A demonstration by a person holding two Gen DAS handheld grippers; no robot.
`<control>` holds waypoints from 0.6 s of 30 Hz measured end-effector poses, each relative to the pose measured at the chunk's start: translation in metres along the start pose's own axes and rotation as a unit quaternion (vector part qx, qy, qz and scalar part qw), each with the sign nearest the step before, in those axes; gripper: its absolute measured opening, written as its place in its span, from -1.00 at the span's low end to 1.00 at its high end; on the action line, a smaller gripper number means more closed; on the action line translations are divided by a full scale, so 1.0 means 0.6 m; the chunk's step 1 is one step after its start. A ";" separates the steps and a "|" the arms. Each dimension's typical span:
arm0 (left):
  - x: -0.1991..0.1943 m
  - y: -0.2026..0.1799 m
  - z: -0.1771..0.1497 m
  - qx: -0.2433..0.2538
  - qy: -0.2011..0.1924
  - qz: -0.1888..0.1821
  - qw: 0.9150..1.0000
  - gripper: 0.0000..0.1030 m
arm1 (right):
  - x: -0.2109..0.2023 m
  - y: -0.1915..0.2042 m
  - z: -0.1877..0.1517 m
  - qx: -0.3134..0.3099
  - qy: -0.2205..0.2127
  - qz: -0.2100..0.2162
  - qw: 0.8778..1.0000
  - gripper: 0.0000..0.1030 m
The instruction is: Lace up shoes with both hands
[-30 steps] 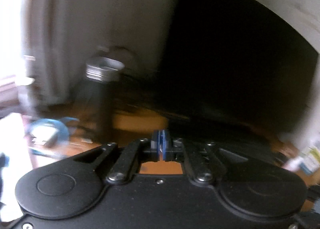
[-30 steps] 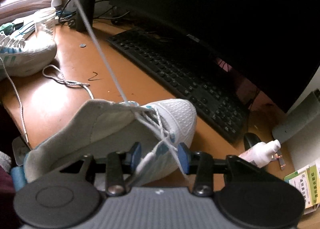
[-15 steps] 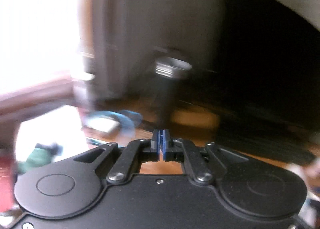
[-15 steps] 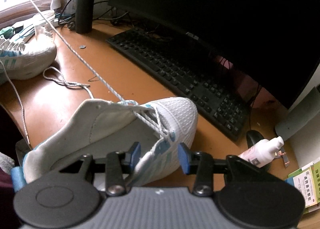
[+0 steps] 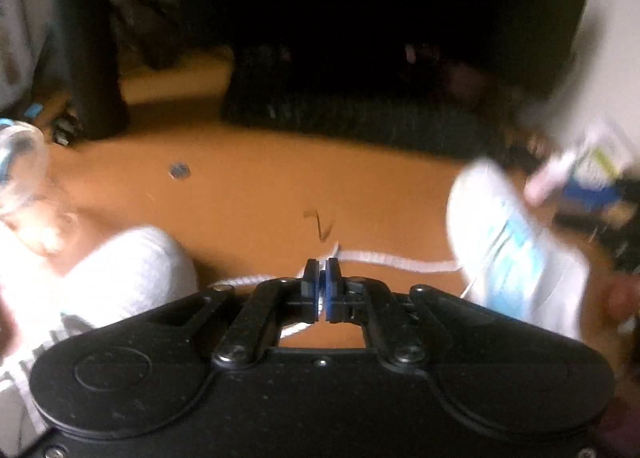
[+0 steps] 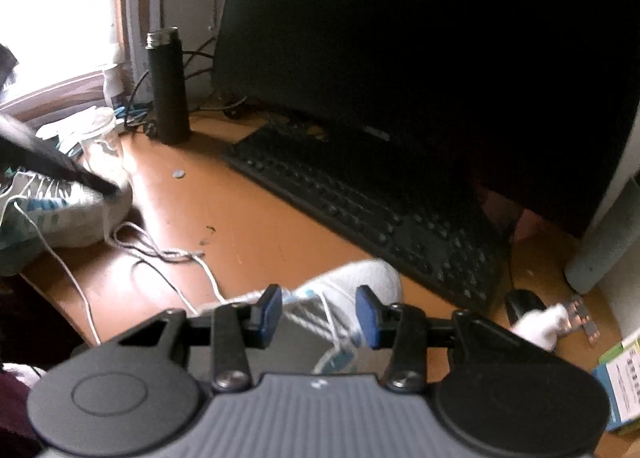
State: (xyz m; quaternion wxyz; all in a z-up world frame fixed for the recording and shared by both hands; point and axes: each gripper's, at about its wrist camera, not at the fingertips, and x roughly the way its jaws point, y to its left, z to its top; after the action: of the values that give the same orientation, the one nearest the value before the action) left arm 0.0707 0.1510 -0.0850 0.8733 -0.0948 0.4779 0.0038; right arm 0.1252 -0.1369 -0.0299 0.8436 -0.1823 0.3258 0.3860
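A white shoe with light-blue trim point(image 6: 356, 278) lies on the orange desk point(image 6: 260, 225), and its laced upper sits between the pads of my right gripper point(image 6: 320, 312). That gripper stands open; I see no pad pressing. My left gripper point(image 5: 322, 286) is shut on the white lace point(image 5: 400, 262), which runs right to the same shoe point(image 5: 516, 250). From the right wrist view the left gripper point(image 6: 108, 189) is a dark blur over a second white shoe point(image 6: 60, 213). Slack lace point(image 6: 176, 254) lies on the desk between the shoes.
A black bottle point(image 6: 166, 89) stands at the back left beside a glass jar point(image 6: 100, 133). A black keyboard point(image 6: 360, 209) and a dark monitor point(image 6: 400, 37) fill the back. A coin point(image 6: 179, 173), a mouse point(image 6: 524, 306) and a small white bottle point(image 6: 540, 326) lie on the desk.
My left gripper has swung down from high up to just above the desk, still shut on the lace. The taut lace has gone slack. The right gripper rose slightly.
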 end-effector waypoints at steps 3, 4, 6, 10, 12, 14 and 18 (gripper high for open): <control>0.011 -0.024 -0.001 0.047 0.000 -0.004 0.999 -0.78 | 0.014 0.019 0.015 -0.013 0.002 0.011 1.000 -0.20; 0.014 -0.029 0.002 0.058 -0.001 -0.007 0.998 -0.78 | 0.018 0.026 0.019 -0.016 0.003 0.015 1.000 -0.20; 0.028 -0.030 0.011 0.068 0.005 -0.016 0.998 -0.78 | 0.026 0.035 0.024 -0.018 0.006 0.021 1.000 -0.19; 0.077 -0.038 0.032 0.105 0.035 -0.026 0.993 -0.78 | 0.036 0.039 0.019 -0.012 0.018 0.019 1.000 -0.19; 0.098 -0.046 0.038 0.124 0.049 -0.024 0.991 -0.78 | 0.039 0.038 0.016 -0.005 0.025 0.015 1.000 -0.17; 0.109 -0.049 0.041 0.134 0.057 -0.019 0.989 -0.78 | 0.039 0.035 0.014 0.003 0.029 0.013 0.999 -0.17; 0.121 -0.056 0.043 0.155 0.068 -0.006 0.986 -0.78 | 0.037 0.027 0.008 0.020 0.033 0.004 0.999 -0.16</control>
State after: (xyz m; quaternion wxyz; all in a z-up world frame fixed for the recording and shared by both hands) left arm 0.1349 0.1163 -0.1266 0.8431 0.0386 0.5301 -0.0816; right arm 0.1254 -0.1121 -0.0430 0.8342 -0.1767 0.3616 0.3771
